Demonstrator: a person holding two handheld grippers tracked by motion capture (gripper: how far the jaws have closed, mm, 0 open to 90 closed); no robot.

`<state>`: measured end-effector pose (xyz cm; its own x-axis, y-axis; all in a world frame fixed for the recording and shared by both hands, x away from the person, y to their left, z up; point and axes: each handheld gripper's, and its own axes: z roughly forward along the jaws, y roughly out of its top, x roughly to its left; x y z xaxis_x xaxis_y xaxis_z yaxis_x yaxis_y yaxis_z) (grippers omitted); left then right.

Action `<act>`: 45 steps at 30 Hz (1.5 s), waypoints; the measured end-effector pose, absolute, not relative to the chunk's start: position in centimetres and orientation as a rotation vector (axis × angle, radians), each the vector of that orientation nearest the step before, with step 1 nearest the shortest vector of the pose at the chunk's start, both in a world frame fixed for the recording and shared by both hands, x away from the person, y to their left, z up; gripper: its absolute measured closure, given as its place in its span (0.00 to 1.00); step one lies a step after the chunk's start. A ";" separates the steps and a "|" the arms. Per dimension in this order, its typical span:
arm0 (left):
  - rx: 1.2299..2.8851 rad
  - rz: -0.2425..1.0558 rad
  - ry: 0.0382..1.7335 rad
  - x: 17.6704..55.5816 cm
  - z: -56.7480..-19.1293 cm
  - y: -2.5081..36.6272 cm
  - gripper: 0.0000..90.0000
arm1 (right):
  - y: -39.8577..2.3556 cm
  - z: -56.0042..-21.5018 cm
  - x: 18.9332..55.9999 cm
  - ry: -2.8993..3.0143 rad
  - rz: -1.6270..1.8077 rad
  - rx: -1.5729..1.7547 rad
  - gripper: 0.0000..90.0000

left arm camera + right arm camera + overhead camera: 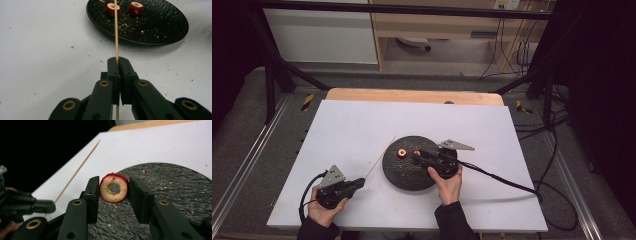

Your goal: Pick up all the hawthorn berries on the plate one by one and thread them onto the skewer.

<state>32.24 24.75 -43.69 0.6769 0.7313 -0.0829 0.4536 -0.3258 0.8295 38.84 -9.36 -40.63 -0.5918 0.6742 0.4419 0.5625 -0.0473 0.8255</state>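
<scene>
your left claw (117, 65) is clamped shut on the thin wooden skewer (116, 32), which points toward the black plate (404, 175) with nothing threaded on it yet. on that plate one cored red fruit ring (402, 152) lies loose, and just right of it your right claw (113, 188) grips a second ring (114, 187), so the skewering looks barely begun. no readable writing anywhere.

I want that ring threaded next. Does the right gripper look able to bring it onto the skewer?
Probably yes: the right gripper is shut on the fruit ring, and the skewer the left gripper clamps points unobstructed toward the plate.
</scene>
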 end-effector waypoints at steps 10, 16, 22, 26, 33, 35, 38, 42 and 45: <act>1.967 0.385 0.918 32.1 -43.8 24.4 0.98 | -8.4 -41.5 38.2 1.869 1.889 1.387 0.69; 1.959 0.381 0.915 32.1 -43.9 23.9 0.98 | -8.1 -41.5 38.3 1.762 1.960 1.405 0.69; 1.948 0.373 0.904 32.0 -43.9 23.2 0.98 | -8.1 -41.1 38.7 1.667 2.028 1.414 0.69; 1.940 0.371 0.896 31.8 -43.9 22.8 0.98 | -8.1 -41.0 39.1 1.616 2.062 1.425 0.69; 1.920 0.368 0.890 31.7 -43.9 22.3 0.98 | -8.1 -40.8 39.9 1.524 2.143 1.452 0.69; 1.917 0.368 0.888 31.7 -43.8 22.2 0.98 | -8.1 -40.8 40.1 1.509 2.161 1.461 0.69; 1.910 0.371 0.876 31.6 -43.8 21.8 0.98 | -8.1 -40.8 40.4 1.484 2.179 1.476 0.69; 1.909 0.371 0.864 31.4 -43.8 21.4 0.98 | -8.0 -41.0 40.7 1.451 2.205 1.500 0.69; 1.914 0.370 0.854 31.4 -43.8 21.1 0.98 | -7.9 -41.2 40.8 1.430 2.223 1.511 0.69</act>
